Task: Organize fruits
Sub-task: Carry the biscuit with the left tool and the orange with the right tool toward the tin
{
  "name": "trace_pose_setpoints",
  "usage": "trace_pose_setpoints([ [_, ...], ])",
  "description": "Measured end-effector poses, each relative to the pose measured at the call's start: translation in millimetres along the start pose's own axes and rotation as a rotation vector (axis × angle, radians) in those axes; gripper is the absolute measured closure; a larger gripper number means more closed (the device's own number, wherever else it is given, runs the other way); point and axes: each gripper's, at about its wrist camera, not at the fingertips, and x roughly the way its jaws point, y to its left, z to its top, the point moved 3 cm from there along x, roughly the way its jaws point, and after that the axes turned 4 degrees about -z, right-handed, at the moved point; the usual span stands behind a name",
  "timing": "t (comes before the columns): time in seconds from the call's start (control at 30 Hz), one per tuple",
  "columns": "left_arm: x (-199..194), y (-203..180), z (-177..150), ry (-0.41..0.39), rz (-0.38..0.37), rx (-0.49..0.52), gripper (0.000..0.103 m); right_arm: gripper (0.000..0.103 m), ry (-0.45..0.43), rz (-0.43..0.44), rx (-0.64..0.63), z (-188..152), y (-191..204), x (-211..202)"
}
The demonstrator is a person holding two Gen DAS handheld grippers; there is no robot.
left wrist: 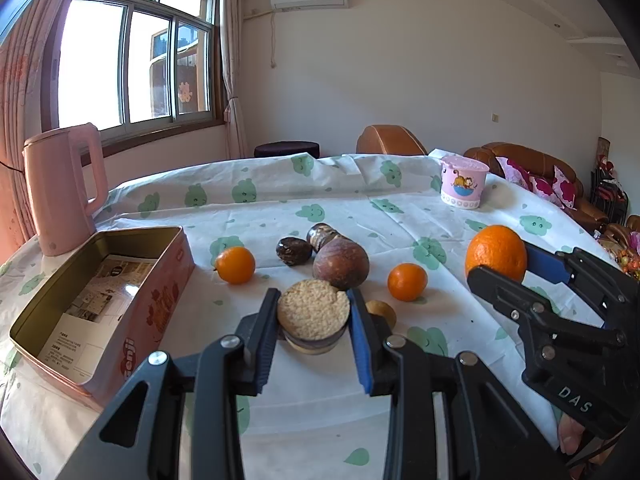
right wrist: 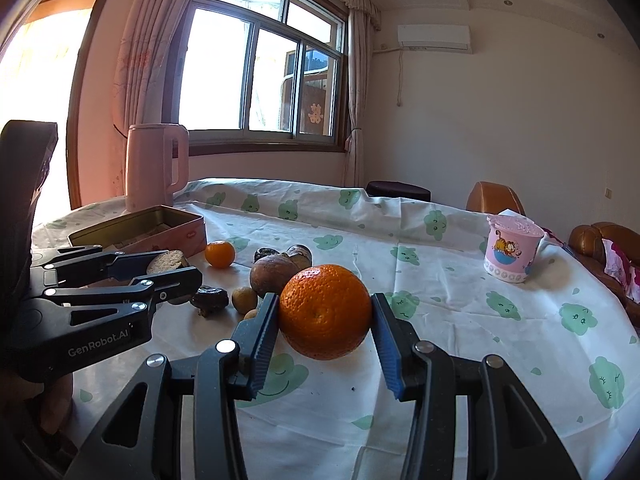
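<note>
Black jaws with blue pads fill the foreground of each wrist view. Nearest in the left view, the left gripper (left wrist: 313, 314) is clamped on a cut fruit (left wrist: 313, 309) with a pale, grainy face turned up, held just above the tabletop (left wrist: 400, 216). Beside its right finger lies a small yellowish fruit (left wrist: 382, 312).

Over on the right, the right gripper (right wrist: 325, 312) holds a large orange (right wrist: 325, 311) between its pads, lifted clear of the cloud-printed cloth.

On the tabletop, between the two grippers and farther back, lie two small oranges (left wrist: 235, 265) (left wrist: 407, 282), a big brown fruit (left wrist: 341, 264), a dark round fruit (left wrist: 294, 251) and a brown-and-white one (left wrist: 323, 235) behind them, the three brown ones close together. An open pink tin (left wrist: 160, 304) with printed paper inside stands at the left, just beside the left gripper. Behind the tin stands a pink kettle (left wrist: 64, 188). A pink cartoon cup (left wrist: 464, 182) sits well apart at the far right.
</note>
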Motion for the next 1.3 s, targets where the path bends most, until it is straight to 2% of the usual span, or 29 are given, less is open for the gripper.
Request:
trace_pose_setpoints([
  [1.07,-15.7,-0.2,1.7,-0.101,0.025,0.009,0.068,0.055,-0.105,0.040,-0.017,-0.5,2.3,-17.0],
  [1.3,-16.5,0.2,1.5,-0.098,0.025,0.008,0.068,0.055,-0.082,0.046,-0.020,0.6,1.6,-11.5],
])
